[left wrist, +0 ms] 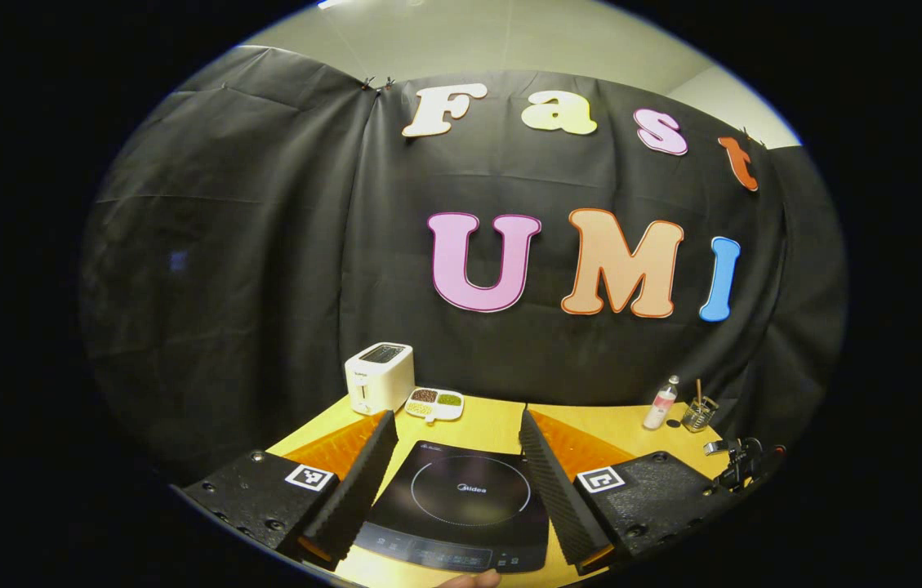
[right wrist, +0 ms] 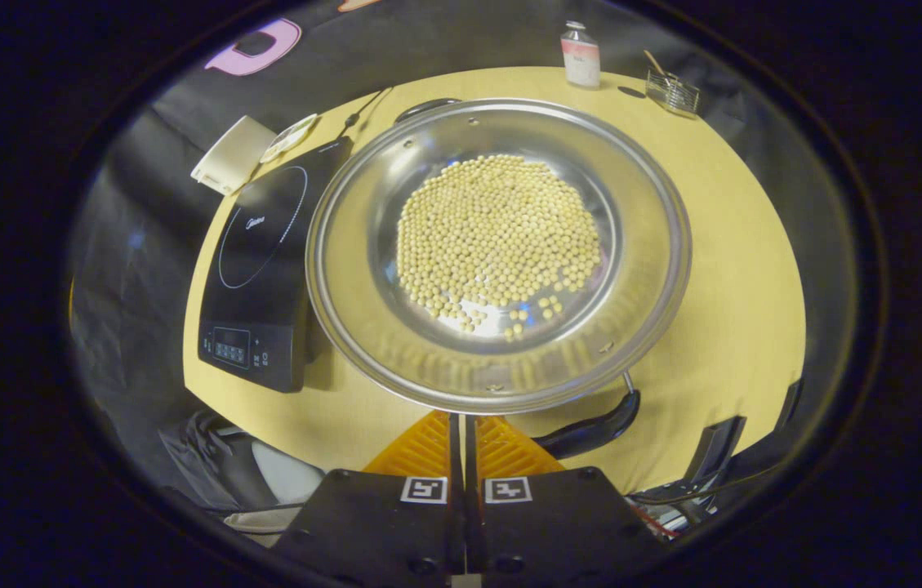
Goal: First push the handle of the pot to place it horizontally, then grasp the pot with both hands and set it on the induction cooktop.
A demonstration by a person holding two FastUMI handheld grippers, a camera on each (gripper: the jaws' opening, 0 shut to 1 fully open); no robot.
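Pot (right wrist: 501, 245): a wide, shallow steel pot seen from above in the right gripper view; it holds a layer of pale round beans (right wrist: 497, 237) gathered in its middle; it sits on the table (right wrist: 738, 269), just beside the induction cooktop, its rim overlapping the cooktop's near side in this view; whether it touches the cooktop I cannot tell
Pot handle (right wrist: 595, 429): dark, curved, showing below the pot's rim toward the table's near edge, to one side of the right claw
Induction cooktop (left wrist: 461, 506): black, flat, with a ring marked on its top and a control strip along its near edge; nothing stands on its top; in the left gripper view it lies on the table between the left claw's fingers
Right claw (right wrist: 465, 433): fingers closed together with barely a slit between them; their tips sit right at the pot's near rim; whether they grip the rim I cannot tell
Left claw (left wrist: 456, 457): fingers spread wide apart, holding nothing, hovering over the cooktop's near edge
Far edge of the table: a white toaster (left wrist: 380, 377) at the far left corner; a small divided dish (left wrist: 434, 403) of beans just beside it; a small bottle (left wrist: 661, 404) and a wire holder (left wrist: 699, 415) near the far right corner
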